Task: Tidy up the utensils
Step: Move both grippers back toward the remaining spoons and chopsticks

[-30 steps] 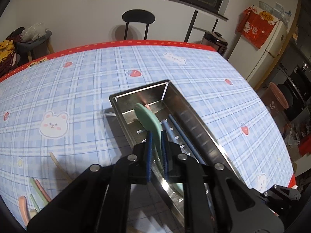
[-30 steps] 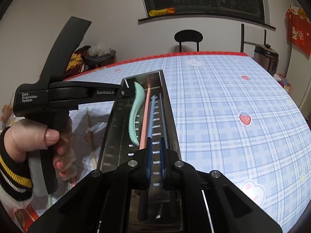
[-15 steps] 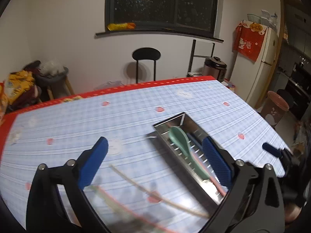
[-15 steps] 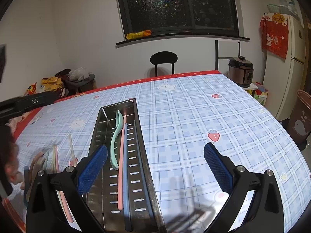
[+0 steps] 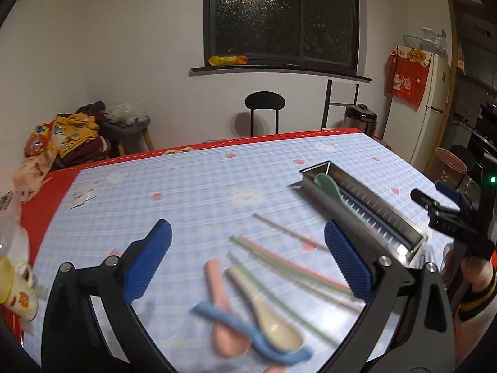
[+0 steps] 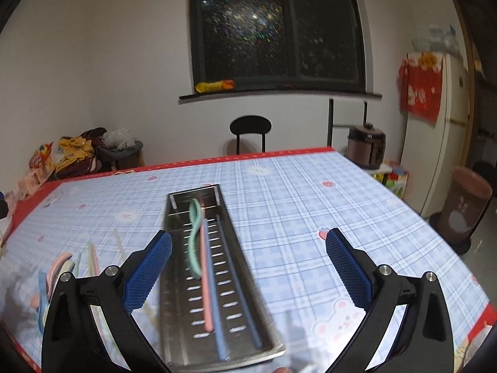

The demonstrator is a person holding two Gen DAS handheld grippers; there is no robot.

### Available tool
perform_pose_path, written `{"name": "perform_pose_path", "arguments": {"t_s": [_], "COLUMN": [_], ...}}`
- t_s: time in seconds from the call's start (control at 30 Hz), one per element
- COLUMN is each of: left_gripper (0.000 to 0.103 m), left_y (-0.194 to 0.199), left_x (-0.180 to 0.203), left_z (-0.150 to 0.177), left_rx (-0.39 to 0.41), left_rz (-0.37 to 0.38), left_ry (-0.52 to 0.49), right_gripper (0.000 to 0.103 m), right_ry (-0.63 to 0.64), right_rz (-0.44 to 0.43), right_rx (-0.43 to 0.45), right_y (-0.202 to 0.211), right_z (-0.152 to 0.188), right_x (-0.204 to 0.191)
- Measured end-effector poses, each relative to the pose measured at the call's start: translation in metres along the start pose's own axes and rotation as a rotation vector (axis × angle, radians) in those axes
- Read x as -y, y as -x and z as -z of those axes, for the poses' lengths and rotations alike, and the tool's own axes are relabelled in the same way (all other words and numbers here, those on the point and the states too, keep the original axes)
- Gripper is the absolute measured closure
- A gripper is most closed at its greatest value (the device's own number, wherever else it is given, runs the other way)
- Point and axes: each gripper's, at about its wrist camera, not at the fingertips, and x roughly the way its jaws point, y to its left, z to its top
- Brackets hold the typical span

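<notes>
Left gripper [image 5: 247,267]: blue ribbed fingers [image 5: 149,261] spread wide, nothing between the pads. Below and between them, on the blue checked tablecloth [image 5: 186,192], lies the loose heap. It holds a pink plastic spoon [image 5: 222,314], a cream spoon [image 5: 267,314] and a blue spoon [image 5: 248,332], overlapping one another. Several pale green and pink chopsticks [image 5: 289,273] fan toward the right finger. A single tan stick [image 5: 289,233] lies beyond the fingertips. Picture blurred; exact count of sticks not readable.

Right gripper [image 6: 248,269]: fingers [image 6: 147,272] likewise wide apart, empty. The long perforated stainless steel tray [image 6: 183,279] runs away from just inside the left finger, slightly off centre of the gap. Inside it lie a mint green spoon [image 6: 194,242], a pink chopstick [image 6: 205,273] and two blue chopsticks [image 6: 217,298], all lengthwise, bowl of the spoon toward the far end. The remaining pile shows outside the left finger, beside the tray.

In the left view the tray sits past the right finger, with the other gripper and a hand [image 5: 472,276] in a striped cuff at the edge.

Progress, by judgement: under way, perhaps under half. Four pieces binned; three spoons and a handful of sticks left on the cloth. Neither gripper carries anything. The left one is placed over the pile, so a fresh pickup looks like the step in hand.
</notes>
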Motion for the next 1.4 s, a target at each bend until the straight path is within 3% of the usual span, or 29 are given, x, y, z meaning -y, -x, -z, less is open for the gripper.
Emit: {"name": "perform_pose_path", "arguments": {"t_s": [0.2, 0.33, 0.4, 0.6, 0.8, 0.9, 1.03, 1.3, 1.4], "left_gripper": [0.006, 0.006, 0.007, 0.008, 0.013, 0.015, 0.020, 0.021, 0.026], "left_y": [0.026, 0.023, 0.019, 0.011, -0.003, -0.008, -0.014, -0.016, -0.016], "left_x": [-0.028, -0.045, -0.053, -0.067, -0.076, -0.079, -0.082, -0.081, -0.079], "left_z": [0.042, 0.070, 0.080, 0.096, 0.098, 0.101, 0.104, 0.107, 0.107], "left_rx": [0.006, -0.019, -0.029, -0.030, -0.039, -0.050, -0.065, -0.081, -0.085], "left_rz": [0.020, 0.046, 0.051, 0.054, 0.058, 0.073, 0.112, 0.151, 0.155], "left_ry": [0.018, 0.061, 0.078, 0.081, 0.076, 0.078, 0.090, 0.098, 0.089], "right_gripper": [0.006, 0.010, 0.026, 0.062, 0.083, 0.088, 0.088, 0.088, 0.088], "right_ry": [0.038, 0.096, 0.130, 0.178, 0.283, 0.335, 0.356, 0.405, 0.386], "right_rz": [-0.118, -0.254, -0.287, -0.389, -0.428, -0.410, -0.404, -0.402, -0.421], "right_rx": [-0.019, -0.086, -0.122, -0.264, -0.378, -0.402, -0.426, -0.454, -0.457], "right_y": [0.024, 0.027, 0.025, 0.015, 0.004, 0.001, -0.001, -0.011, -0.014], "right_z": [0.013, 0.024, 0.029, 0.049, 0.070, 0.076, 0.079, 0.080, 0.079], "right_x": [-0.037, -0.068, -0.083, -0.124, -0.168, -0.179, -0.184, -0.196, -0.193]}}
